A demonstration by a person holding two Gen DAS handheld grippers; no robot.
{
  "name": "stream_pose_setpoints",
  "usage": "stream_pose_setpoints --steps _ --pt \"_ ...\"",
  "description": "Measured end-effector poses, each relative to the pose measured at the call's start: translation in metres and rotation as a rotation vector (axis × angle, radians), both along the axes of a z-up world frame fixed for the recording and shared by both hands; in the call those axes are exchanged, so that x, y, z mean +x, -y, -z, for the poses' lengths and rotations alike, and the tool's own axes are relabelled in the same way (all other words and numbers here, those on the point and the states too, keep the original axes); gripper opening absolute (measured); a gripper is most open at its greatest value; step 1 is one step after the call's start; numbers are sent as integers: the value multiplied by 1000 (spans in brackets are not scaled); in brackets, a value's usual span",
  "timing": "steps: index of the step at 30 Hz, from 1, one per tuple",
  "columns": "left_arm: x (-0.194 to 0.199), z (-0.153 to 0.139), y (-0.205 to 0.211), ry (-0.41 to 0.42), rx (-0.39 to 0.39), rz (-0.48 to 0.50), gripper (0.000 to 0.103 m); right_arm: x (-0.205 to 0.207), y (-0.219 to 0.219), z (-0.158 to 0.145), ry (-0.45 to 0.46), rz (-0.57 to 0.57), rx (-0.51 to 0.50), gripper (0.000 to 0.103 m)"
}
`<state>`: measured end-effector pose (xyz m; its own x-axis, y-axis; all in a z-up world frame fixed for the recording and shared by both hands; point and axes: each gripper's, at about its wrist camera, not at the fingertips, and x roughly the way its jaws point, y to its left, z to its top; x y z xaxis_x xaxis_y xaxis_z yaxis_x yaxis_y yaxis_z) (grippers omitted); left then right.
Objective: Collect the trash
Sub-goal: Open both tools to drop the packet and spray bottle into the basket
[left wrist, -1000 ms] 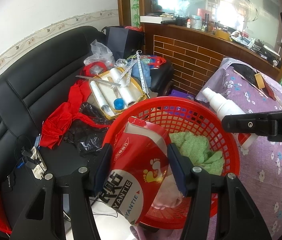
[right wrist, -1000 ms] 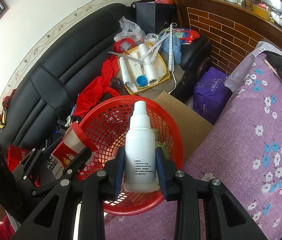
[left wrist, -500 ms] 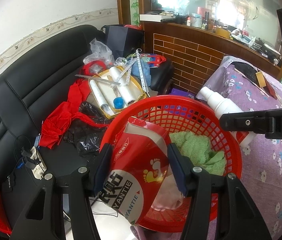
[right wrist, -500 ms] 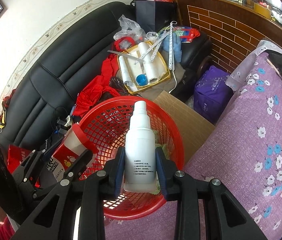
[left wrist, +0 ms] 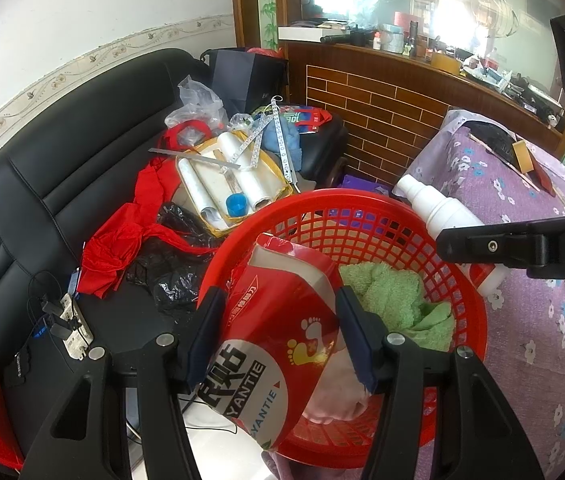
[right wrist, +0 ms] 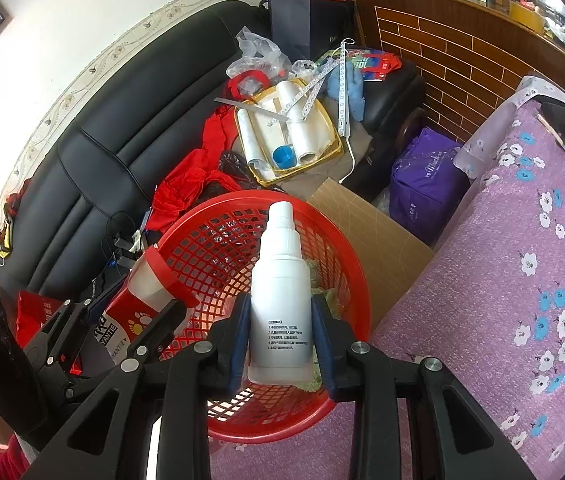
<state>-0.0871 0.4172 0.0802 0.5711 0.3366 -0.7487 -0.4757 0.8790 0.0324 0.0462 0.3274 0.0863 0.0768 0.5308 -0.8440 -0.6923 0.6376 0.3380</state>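
Observation:
A red mesh basket (left wrist: 366,216) stands at the edge of the purple flowered bed; it also shows in the right wrist view (right wrist: 218,248). My left gripper (left wrist: 282,320) is shut on a red and white pouch (left wrist: 282,320) held over the basket's near rim. My right gripper (right wrist: 280,328) is shut on a white spray bottle (right wrist: 280,304), held over the basket's right side; the bottle also shows in the left wrist view (left wrist: 438,204). A green cloth (left wrist: 394,296) lies inside the basket.
A black sofa (left wrist: 62,168) behind the basket holds red cloth (left wrist: 122,240), black bags and a yellow tray (left wrist: 270,168) with plastic rolls. The purple flowered bed cover (right wrist: 502,300) is at right. A cardboard sheet (right wrist: 370,232) and a purple bag (right wrist: 422,188) lie between them.
Both grippers have risen slightly over the basket, each keeping its hold. The basket sits a little lower in the views.

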Motion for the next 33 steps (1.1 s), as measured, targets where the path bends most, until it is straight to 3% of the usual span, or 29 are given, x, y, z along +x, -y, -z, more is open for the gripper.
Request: stream_pose_setpoints --steps 23,33 --pt "6 3 1 -3 2 7 59 5 0 2 -11 11 16 34" --pt "11 3 0 -14 -11 5 71 11 9 -6 -12 36 37 35"
